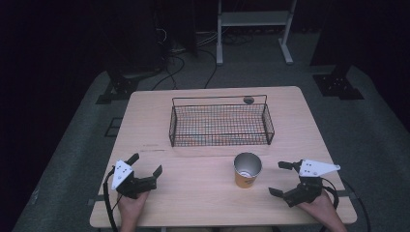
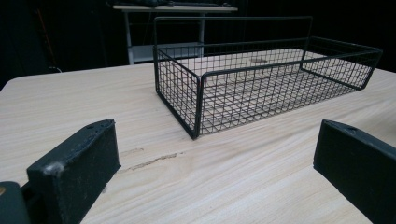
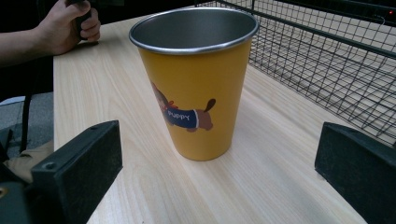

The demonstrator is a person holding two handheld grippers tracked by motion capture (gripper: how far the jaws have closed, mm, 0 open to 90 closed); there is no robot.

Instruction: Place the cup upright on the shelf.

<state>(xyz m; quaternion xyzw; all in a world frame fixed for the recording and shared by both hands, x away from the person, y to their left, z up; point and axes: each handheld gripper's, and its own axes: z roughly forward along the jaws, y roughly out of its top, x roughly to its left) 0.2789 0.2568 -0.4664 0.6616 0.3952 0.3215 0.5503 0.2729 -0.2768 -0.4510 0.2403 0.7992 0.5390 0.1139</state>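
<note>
A yellow metal cup (image 1: 247,170) with a silver rim and a cartoon dog marked PUPPY stands upright near the table's front, right of centre. The right gripper view has the cup (image 3: 196,84) close ahead, centred between the wide-apart jaws. My right gripper (image 1: 281,178) is open, a short way right of the cup, with nothing held. A black wire basket (image 1: 221,121) sits empty at the table's middle back. My left gripper (image 1: 145,163) is open at the front left, pointing at the basket (image 2: 261,79), nothing between its jaws.
The light wooden table (image 1: 193,193) has its front edge just beneath both hands. A small round hole (image 1: 248,100) lies behind the basket. Beyond the table stand a white metal frame (image 1: 254,29), dark stands and cables on a grey floor.
</note>
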